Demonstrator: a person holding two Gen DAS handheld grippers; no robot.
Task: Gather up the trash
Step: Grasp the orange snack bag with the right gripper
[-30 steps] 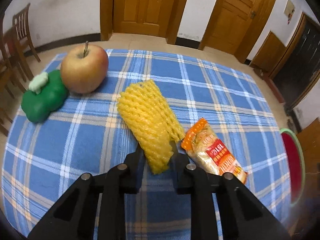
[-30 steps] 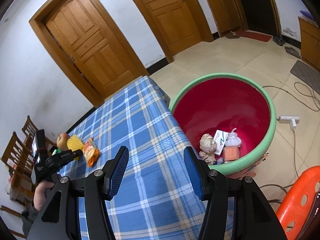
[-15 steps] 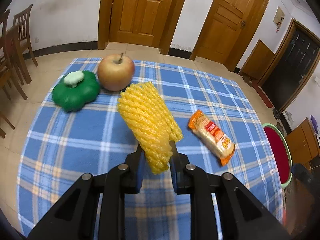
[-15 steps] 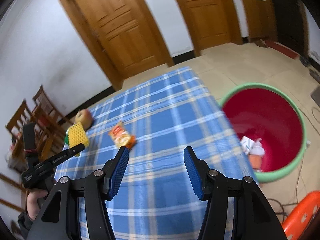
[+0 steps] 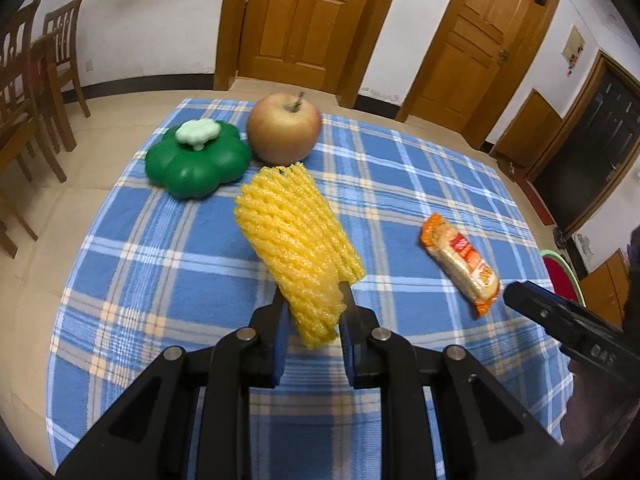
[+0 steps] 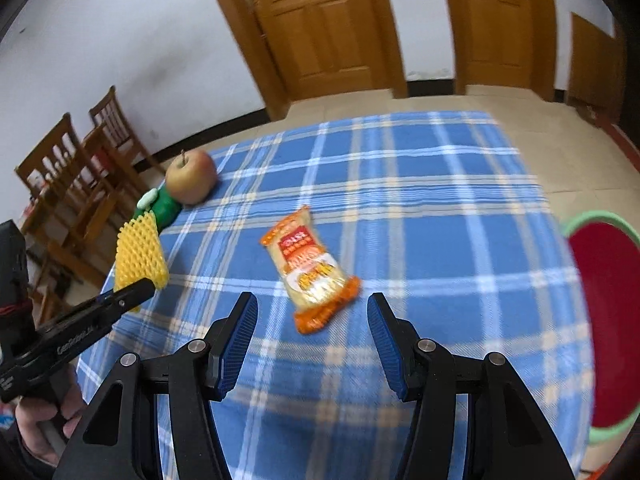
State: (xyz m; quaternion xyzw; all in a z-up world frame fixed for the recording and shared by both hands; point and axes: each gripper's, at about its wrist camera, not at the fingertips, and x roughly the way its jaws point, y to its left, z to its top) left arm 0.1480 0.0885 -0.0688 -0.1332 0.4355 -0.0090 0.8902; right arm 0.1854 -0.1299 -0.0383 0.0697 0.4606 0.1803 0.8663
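Left claw [image 5: 311, 320] clamps the foam net [image 5: 294, 244] pointing away; right claw [image 6: 312, 338] gapes.

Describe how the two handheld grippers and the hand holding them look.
Both the left gripper and the right gripper are matte black, angular linkage frames with round silver pivot pins. Their fingers carry ribbed blue pads. White lettering runs along the left gripper's side in the right wrist view. A bare hand grips its handle; no cables are visible.
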